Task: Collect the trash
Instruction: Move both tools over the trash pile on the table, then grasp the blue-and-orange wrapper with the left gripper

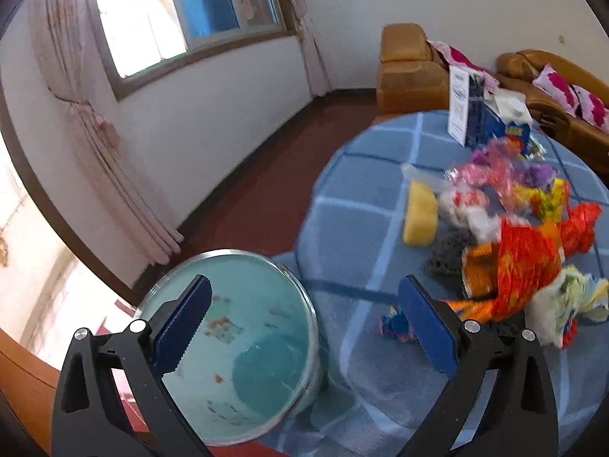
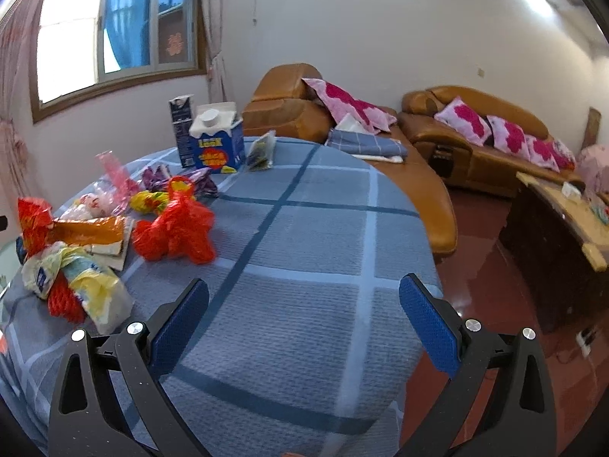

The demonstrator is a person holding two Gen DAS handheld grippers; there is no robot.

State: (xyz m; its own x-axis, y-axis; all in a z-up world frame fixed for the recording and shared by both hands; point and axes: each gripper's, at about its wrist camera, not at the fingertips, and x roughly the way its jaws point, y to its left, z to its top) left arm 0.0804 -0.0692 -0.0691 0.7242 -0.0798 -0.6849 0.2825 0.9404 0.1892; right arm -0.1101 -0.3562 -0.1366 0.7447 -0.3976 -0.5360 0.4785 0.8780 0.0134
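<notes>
Jaws stood spread and empty on both the left gripper (image 1: 304, 327) and right gripper (image 2: 304, 327), so collection looked unstarted; next, pinching the red bag (image 2: 175, 234) for the bin (image 1: 236, 346).

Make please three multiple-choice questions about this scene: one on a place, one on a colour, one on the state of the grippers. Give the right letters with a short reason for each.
1. Where is the round bin in the left wrist view?
A. beside the table's edge
B. on the sofa
C. under the window

2. What colour is the tablecloth?
A. green with dots
B. blue with a check pattern
C. plain white

3. How do the two grippers stand?
A. both open, holding nothing
B. left shut on a wrapper
C. right shut on a carton

Answers:
1. A, the bin sits right at the cloth-covered table's rim, below the left gripper.
2. B, blue squares with lighter and darker lines.
3. A, the left gripper and right gripper both show wide-apart fingers with nothing between.
</notes>
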